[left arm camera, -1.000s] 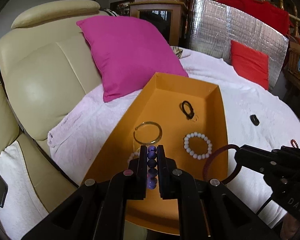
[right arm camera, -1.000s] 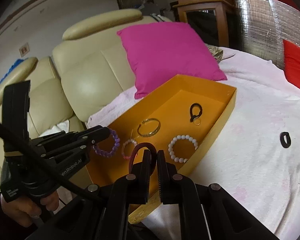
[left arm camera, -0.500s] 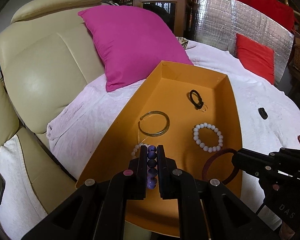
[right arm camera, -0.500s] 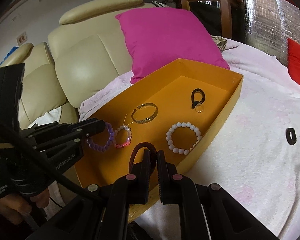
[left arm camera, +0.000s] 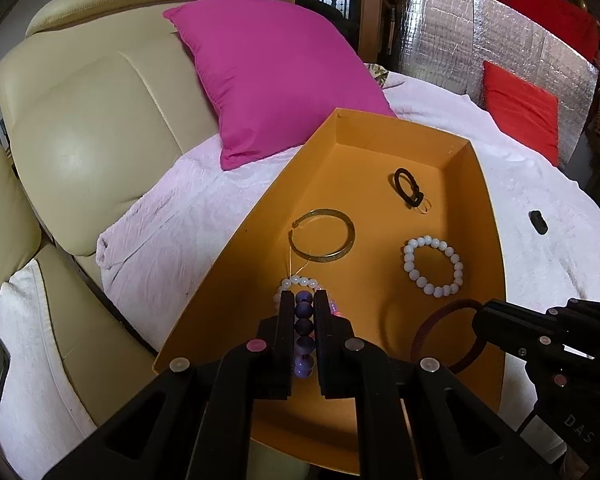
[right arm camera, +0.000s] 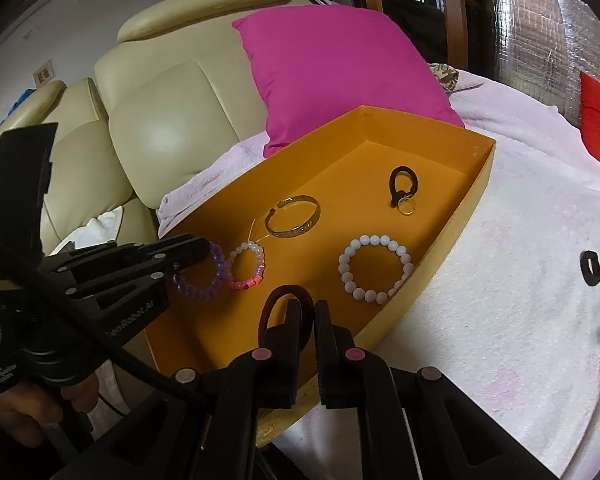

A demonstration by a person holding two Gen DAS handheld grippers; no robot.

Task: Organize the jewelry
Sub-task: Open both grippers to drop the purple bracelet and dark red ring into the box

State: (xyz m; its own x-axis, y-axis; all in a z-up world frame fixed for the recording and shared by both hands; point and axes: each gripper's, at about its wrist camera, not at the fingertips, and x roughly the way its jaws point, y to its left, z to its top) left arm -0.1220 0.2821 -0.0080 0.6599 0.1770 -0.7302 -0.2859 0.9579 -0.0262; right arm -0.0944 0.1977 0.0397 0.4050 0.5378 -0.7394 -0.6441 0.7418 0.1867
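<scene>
Here, a big cream leather sofa [left arm camera: 88, 132] is seen at the far left, with a bright pink pillow [left arm camera: 276, 80] leaned against it. A shiny silver sheet [left arm camera: 492, 52] is stood up at the far right, and a red cushion [left arm camera: 520, 108] is propped on it. A soft pale pink blanket [right arm camera: 500, 280] is spread over the round surface. An orange tray [left arm camera: 496, 264] is laid on the blanket in the middle.

Inside the tray, a gold bangle [left arm camera: 323, 237] is found near the middle, a white bead bracelet [left arm camera: 433, 267] to its right, a black loop [left arm camera: 408, 186] farther back, and a small pink and white bead bracelet [right arm camera: 247, 266] at the near left.

A purple bead bracelet [left arm camera: 304, 332] is pinched tight by the left gripper [left arm camera: 304, 308] over the near left of the tray. A dark red ring bracelet [right arm camera: 286, 308] is squeezed in the narrow fingers of the right gripper [right arm camera: 307, 312] over the near right of the tray. A small black ring [right arm camera: 590, 268] is left on the blanket at the right.
</scene>
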